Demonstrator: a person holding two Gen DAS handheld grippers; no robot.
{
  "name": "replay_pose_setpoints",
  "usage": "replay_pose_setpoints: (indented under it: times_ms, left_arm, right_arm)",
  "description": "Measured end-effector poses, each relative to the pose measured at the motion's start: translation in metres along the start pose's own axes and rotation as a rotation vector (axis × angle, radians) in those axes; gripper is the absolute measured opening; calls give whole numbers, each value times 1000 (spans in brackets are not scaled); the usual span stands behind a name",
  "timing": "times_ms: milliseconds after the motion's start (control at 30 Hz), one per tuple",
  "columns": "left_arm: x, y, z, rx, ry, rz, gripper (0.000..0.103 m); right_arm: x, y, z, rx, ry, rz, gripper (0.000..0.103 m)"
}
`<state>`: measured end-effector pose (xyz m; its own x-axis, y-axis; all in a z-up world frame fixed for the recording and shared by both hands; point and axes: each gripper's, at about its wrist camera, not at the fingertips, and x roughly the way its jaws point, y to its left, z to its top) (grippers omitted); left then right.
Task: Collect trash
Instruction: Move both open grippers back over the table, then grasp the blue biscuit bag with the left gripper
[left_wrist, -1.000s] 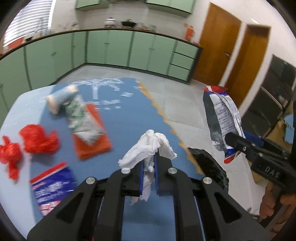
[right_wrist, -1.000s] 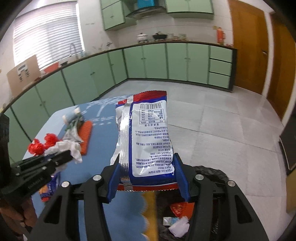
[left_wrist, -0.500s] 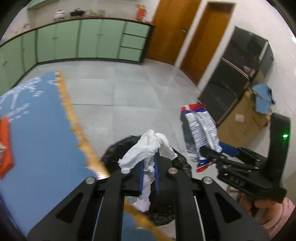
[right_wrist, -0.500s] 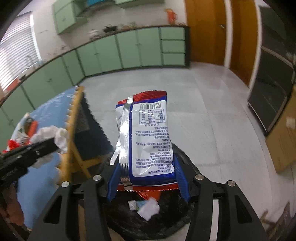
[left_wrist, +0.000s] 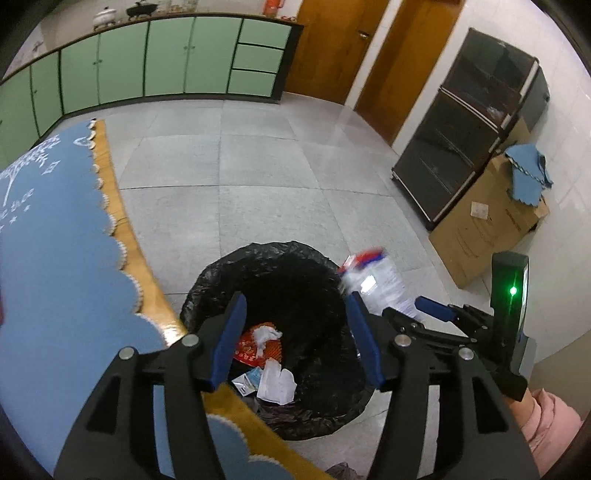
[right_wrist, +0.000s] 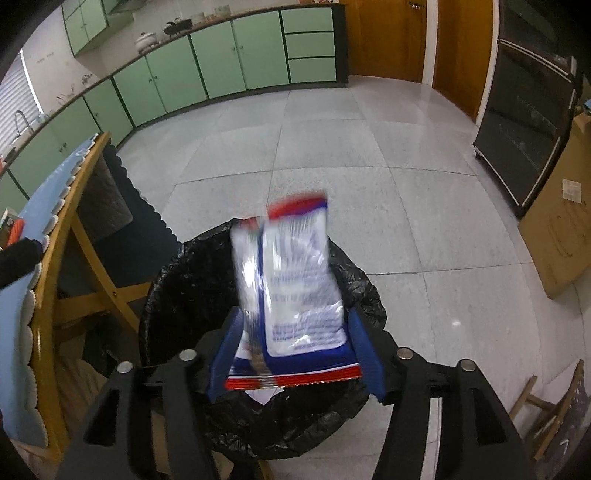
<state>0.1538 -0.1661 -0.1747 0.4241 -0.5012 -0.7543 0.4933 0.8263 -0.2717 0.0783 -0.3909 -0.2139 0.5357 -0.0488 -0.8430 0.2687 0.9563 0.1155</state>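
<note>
Black-lined bin beside table edge — cardboard box well apart.

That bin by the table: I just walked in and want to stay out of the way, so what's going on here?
A person is clearing trash into the black-lined bin with a pair of tongs in each hand. The left tongs are opening with nothing between them; a white tissue lies in the bin. The right tongs hang over the bin, opening around a blurred snack bag still between them.
</note>
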Motion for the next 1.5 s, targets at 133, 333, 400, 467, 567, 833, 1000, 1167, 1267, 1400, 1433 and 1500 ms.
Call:
replay_pose_setpoints:
  times_ms: [133, 333, 400, 467, 567, 833, 1000, 1167, 1267, 1400, 1433, 1500]
  left_arm:
    - [-17, 8, 1, -15, -34, 44, 61]
    - [-62, 28, -6, -49, -125, 176, 67]
    - [-80, 38, -10, -69, -161, 238, 68]
    - [-101, 50, -18, -91, -203, 323, 72]
    - [-129, 68, -34, -135, -248, 452, 75]
    - [-185, 123, -81, -330, -283, 722, 87]
    - [-189, 148, -103, -431, -243, 735, 89]
    - [-180, 164, -117, -480, -209, 693, 89]
    - [-174, 168, -121, -494, -195, 680, 89]
    - [-169, 169, -123, -500, -183, 676, 89]
    - [-167, 170, -123, -501, -182, 673, 89]
    - [-164, 170, -123, -501, -180, 668, 89]
  right_arm:
    - [-5, 2, -3, -4, -2, -11, 77]
    - [-19, 16, 6, -11, -38, 26, 80]
    - [-31, 34, 12, -39, -75, 51, 81]
    - [-41, 52, 17, -68, -109, 79, 82]
    - [-60, 89, 25, -123, -168, 148, 84]
    - [-89, 189, 23, -299, -241, 321, 85]
    - [-90, 228, 13, -373, -237, 371, 85]
    - [-87, 241, 7, -393, -230, 364, 85]
    - [-85, 241, 6, -384, -224, 356, 85]
    - [-81, 243, 6, -387, -222, 350, 85]
    - [-80, 246, 5, -390, -223, 348, 85]
    - [-78, 249, 4, -398, -224, 347, 85]
